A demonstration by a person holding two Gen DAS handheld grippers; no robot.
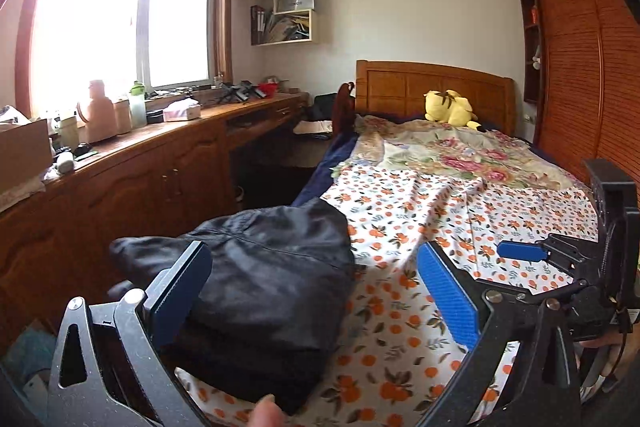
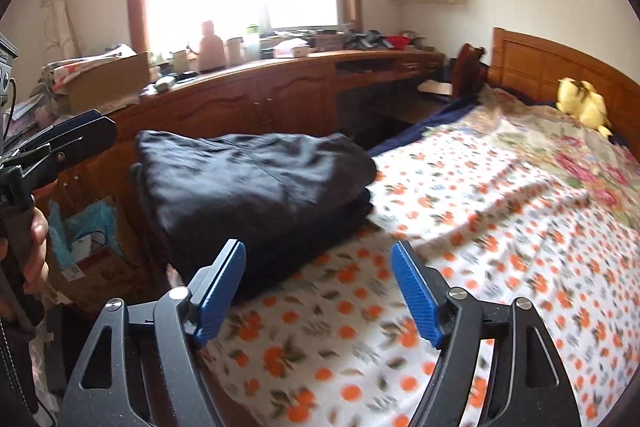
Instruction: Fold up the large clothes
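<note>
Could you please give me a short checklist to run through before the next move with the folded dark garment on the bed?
1. Left hand-held gripper open, holding nothing: ok.
2. Right hand-held gripper open, holding nothing: ok.
3. Dark garment folded into a compact stack: ok, layers lie one on another.
4. Garment fully supported on the orange-print bedspread: not ok, its far corner juts past the bed edge toward the wooden cabinet.
5. Both grippers apart from each other: ok, the right one shows at the right edge of the left view, well aside.
6. Fold edges on the hidden far side neat: cannot tell.
</note>
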